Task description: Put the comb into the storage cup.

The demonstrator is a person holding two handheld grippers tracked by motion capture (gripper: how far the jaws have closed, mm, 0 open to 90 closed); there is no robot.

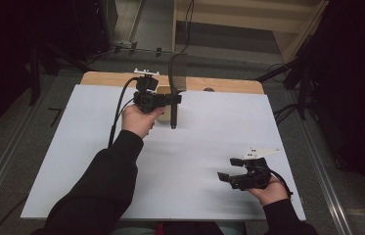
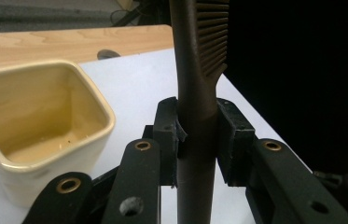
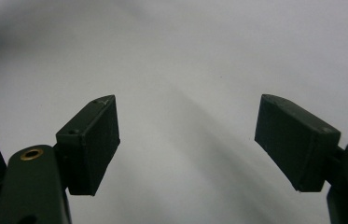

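While the high view looks down on the white table sheet (image 1: 194, 147), the left gripper (image 1: 172, 100) sits in the upper middle of the frame and holds a long dark brown plastic comb (image 1: 176, 78) upright. The comb's handle hangs down below the jaws toward the sheet, and its toothed part rises above them. Just behind the gripper I see a small part of the cream square ceramic cup (image 1: 163, 89), near the wooden table edge (image 1: 102, 78). The right gripper (image 1: 225, 177) rests in the lower right of the frame, well apart from the comb, with nothing between its jaws.

In the left gripper view, the two black pads (image 2: 167, 135) press on the round handle of the comb (image 2: 195, 93) from both sides, a little below where the teeth begin. The cup (image 2: 36, 130) stands at the left of the frame, just beside the gripper, and it looks empty.

In the right gripper view, the jaws stand wide apart over the bare sheet (image 3: 185, 70).

I judge that the comb is light and stiff, but its smooth round handle can turn or slip in the pads. The teeth are thin and could bend or break, so the handle is the better place to hold it, as it is held at this moment.
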